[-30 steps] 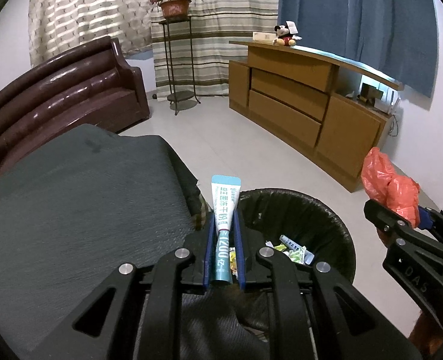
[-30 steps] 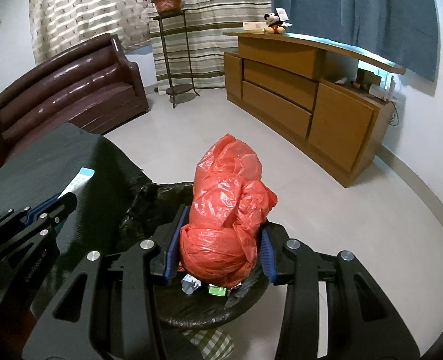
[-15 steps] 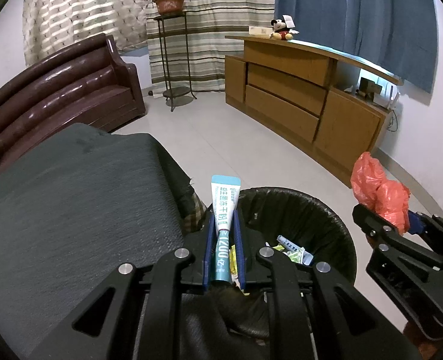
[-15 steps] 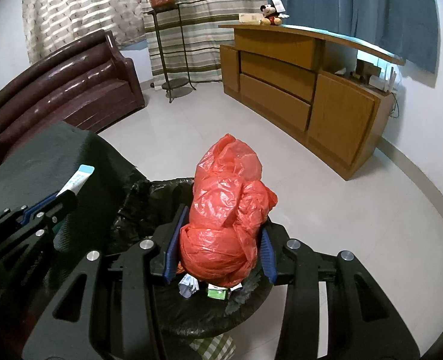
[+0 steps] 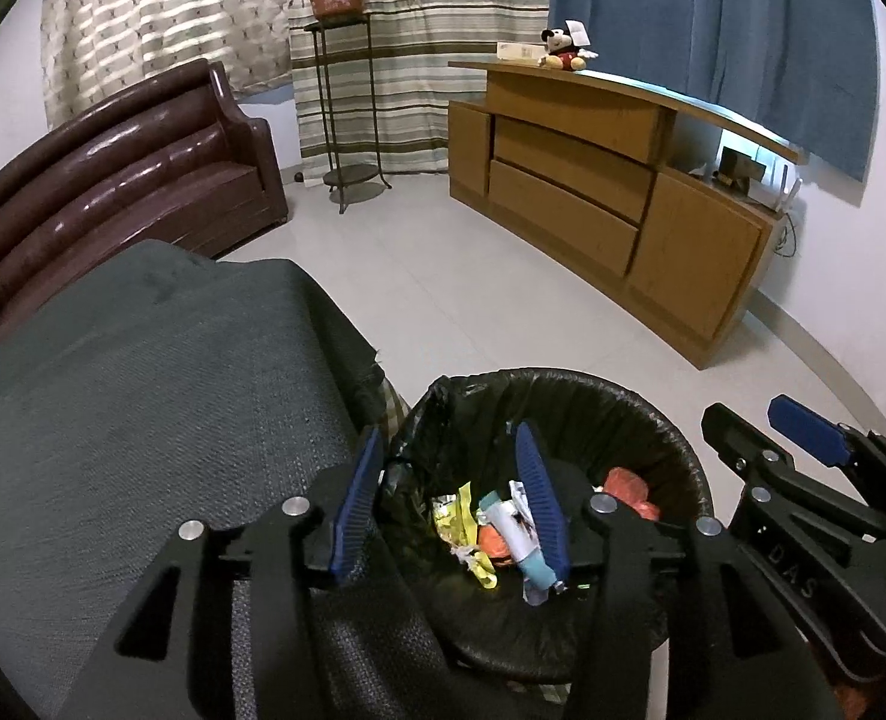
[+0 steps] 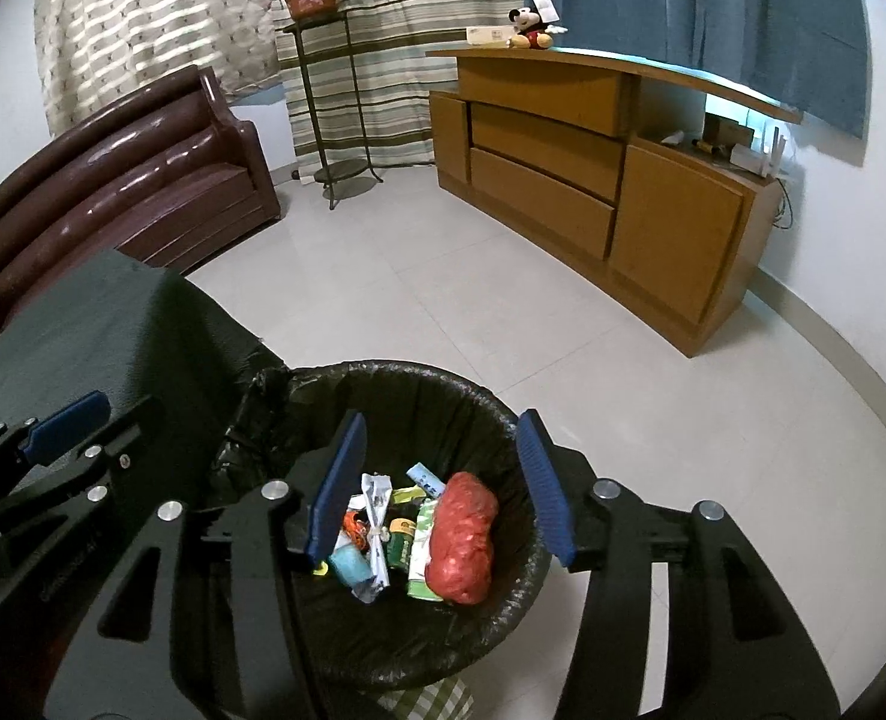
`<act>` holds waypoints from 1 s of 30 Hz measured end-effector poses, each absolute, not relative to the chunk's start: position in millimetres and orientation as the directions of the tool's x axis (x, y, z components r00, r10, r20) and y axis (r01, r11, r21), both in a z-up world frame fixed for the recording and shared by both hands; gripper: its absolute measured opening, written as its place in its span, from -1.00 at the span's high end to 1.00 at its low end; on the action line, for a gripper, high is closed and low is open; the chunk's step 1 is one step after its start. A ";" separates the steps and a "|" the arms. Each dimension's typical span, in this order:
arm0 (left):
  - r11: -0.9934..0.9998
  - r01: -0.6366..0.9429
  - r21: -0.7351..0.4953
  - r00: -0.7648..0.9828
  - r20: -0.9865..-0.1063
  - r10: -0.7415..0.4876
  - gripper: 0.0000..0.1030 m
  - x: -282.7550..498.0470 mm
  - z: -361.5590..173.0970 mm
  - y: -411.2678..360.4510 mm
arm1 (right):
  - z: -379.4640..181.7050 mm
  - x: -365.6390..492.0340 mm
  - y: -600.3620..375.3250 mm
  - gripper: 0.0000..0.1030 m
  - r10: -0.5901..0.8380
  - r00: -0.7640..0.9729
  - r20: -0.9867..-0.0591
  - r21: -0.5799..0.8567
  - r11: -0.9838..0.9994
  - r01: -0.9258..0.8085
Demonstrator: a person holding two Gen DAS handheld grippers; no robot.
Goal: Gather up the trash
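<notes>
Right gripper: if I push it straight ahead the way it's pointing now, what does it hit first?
Most likely the red bag lying on the trash in the black-lined bin. The right gripper, jaws opening and empty, points down into it; depth is hard to judge.

Open bin mouth, crowded sides

The bin [image 6: 502, 414] is open above; the grey surface [image 5: 143, 390] touches its left rim, floor [image 6: 712, 420] is free right.

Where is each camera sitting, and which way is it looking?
Left wrist: on the left gripper, looking forward and down into the black bin; its own open fingers show, and the right gripper beside it.
Right wrist: on the right gripper, looking down into the bin at the red bag; its own fingers show, and the left gripper beside it.
Both share the bin, sofa and wooden cabinet.
</notes>
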State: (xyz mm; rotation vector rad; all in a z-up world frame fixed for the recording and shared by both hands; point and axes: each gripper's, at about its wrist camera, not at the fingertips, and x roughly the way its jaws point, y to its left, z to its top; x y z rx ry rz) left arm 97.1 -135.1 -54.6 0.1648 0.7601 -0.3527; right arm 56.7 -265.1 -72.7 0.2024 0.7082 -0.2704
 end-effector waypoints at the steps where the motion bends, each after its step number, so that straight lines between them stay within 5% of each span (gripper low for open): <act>1: 0.929 0.370 0.018 0.670 -0.698 -0.253 -0.02 96.8 -54.4 -135.4 | -72.6 56.6 -265.2 -0.01 -0.178 0.727 -0.663 0.091 0.945 0.314; 30: 0.964 0.264 0.028 0.791 -0.578 -0.200 -0.45 42.0 -3.7 -60.6 | -18.7 0.0 -224.0 -0.25 -0.202 0.789 -0.580 0.039 0.961 0.275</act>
